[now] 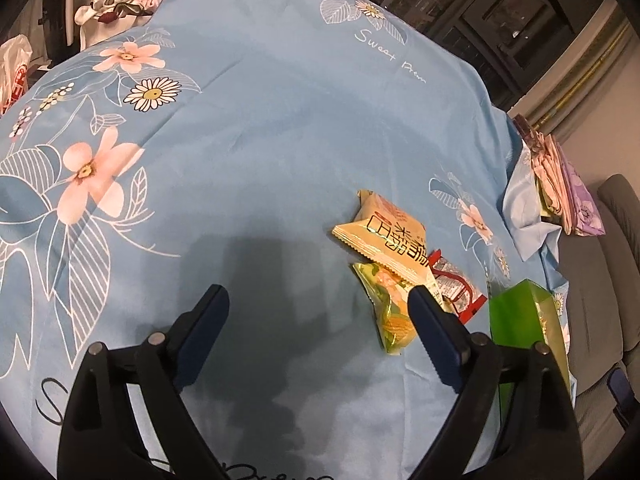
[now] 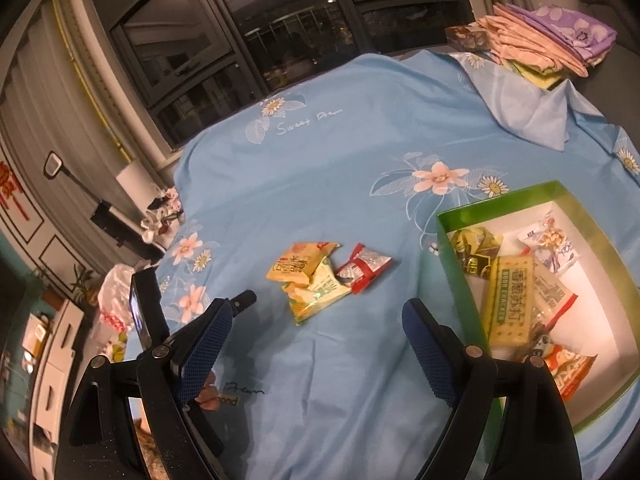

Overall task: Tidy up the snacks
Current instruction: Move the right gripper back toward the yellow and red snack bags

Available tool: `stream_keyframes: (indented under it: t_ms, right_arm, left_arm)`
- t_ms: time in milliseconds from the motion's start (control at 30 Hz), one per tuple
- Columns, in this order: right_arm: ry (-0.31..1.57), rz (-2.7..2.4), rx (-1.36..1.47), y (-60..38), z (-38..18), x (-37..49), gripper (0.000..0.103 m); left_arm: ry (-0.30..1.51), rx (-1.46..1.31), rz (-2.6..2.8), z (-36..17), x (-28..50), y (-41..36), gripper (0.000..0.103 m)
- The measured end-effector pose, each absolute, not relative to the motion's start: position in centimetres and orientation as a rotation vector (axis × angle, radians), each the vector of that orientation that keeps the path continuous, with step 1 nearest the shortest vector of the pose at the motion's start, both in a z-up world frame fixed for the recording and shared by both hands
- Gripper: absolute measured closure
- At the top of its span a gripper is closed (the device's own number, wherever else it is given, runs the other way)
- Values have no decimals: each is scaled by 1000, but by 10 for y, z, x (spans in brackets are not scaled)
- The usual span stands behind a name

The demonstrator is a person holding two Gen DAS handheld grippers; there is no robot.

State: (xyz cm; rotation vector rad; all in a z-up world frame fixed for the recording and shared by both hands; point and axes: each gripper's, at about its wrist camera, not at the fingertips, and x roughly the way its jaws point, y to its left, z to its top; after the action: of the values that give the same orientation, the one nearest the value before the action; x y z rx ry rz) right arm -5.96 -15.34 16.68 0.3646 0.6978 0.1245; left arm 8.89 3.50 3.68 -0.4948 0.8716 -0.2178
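Three snack packets lie in a small pile on the blue floral sheet: a yellow packet (image 1: 390,240) (image 2: 298,266), a green-yellow packet (image 1: 386,312) (image 2: 320,294) and a red-and-silver packet (image 1: 456,286) (image 2: 362,266). A green box (image 2: 464,268) (image 1: 516,312) with a white inside stands right of them and holds several snacks, among them a yellow cracker pack (image 2: 508,306). My left gripper (image 1: 320,322) is open and empty, its right finger beside the pile. My right gripper (image 2: 318,340) is open and empty, just in front of the pile.
Folded pink and purple cloths (image 2: 548,36) lie at the sheet's far right corner. A dark window (image 2: 280,40) stands behind the bed. White bags and clutter (image 1: 116,4) sit beyond the left edge. A grey chair (image 1: 612,240) is to the right.
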Motion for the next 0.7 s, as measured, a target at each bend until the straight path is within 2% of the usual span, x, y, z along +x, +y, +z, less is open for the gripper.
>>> stream_keyframes:
  t_ms: [300, 700]
  right_arm:
    - [676, 190, 419, -147, 161, -42, 16]
    - [791, 206, 485, -158, 120, 26, 16]
  left_arm:
    - [850, -523, -245, 47, 84, 38, 11]
    - [849, -476, -295, 55, 93, 28, 11]
